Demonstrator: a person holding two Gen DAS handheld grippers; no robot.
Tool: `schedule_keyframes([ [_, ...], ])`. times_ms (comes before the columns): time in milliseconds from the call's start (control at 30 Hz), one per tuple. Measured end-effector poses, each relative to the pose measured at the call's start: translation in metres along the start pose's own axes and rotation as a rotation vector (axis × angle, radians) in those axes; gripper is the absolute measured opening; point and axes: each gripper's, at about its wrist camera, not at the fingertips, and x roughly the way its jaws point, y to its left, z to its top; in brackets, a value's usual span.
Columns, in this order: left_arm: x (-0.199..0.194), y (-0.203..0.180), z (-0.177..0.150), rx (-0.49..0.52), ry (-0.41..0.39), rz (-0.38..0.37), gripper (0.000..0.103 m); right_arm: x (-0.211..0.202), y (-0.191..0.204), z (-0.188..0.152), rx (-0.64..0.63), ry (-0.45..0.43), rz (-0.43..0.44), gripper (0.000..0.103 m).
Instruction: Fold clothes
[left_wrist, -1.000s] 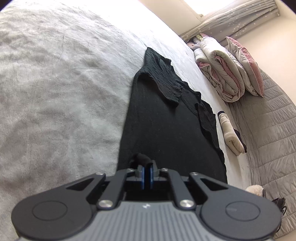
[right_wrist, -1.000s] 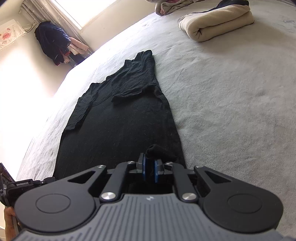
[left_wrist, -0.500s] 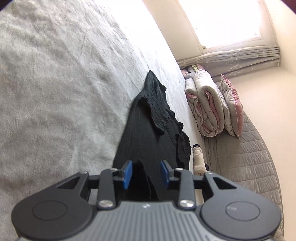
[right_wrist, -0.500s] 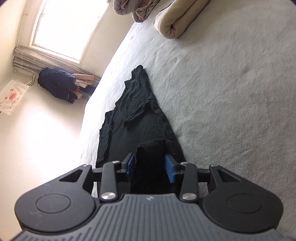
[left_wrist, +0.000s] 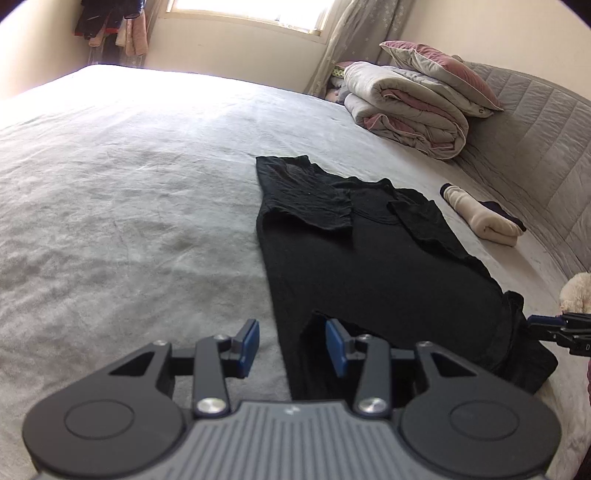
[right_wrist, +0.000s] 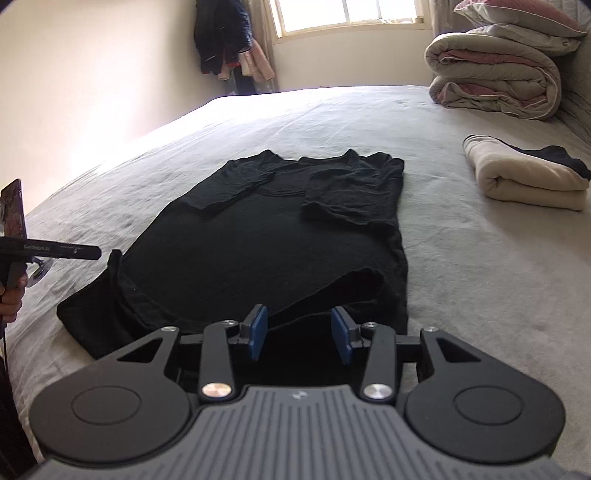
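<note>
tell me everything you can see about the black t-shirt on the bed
The black t-shirt is a thin, slightly wrinkled knit lying flat on the grey bedspread, collar toward the window. Both short sleeves are folded inward over the chest. Its hem, nearest the cameras, is rumpled and partly turned up at the corners. Neither gripper's jaws press on it; nothing else touches it.

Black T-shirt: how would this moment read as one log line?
black T-shirt: flat on bed, sleeves folded in | left claw: opening, empty | right claw: open, empty

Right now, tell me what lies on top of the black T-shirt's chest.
Both short sleeves lie folded inward on the black T-shirt: one sleeve and the other. Part of the neckline shows between them; the chest fabric beneath the sleeves is covered.
</note>
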Motion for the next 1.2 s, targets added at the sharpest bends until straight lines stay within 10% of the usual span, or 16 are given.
schedule_keyframes([
  [500, 0.023, -0.03, -0.003, 0.155, 0.051, 0.025, 0.048, 0.042, 0.028, 0.008, 0.044, 0.053, 0.117, 0.04],
  [867, 0.033, -0.03, -0.001, 0.125, 0.023, 0.046, 0.05, 0.031, -0.002, 0.012, 0.061, -0.088, -0.113, 0.047],
  [1067, 0.033, -0.027, -0.003, 0.051, 0.005, 0.065, 0.008, 0.029, -0.017, 0.008, -0.023, -0.085, -0.241, 0.047],
  [1200, 0.031, -0.022, -0.006, -0.033, -0.002, 0.078, 0.007, 0.034, -0.024, 0.003, -0.06, -0.072, -0.281, 0.047],
])
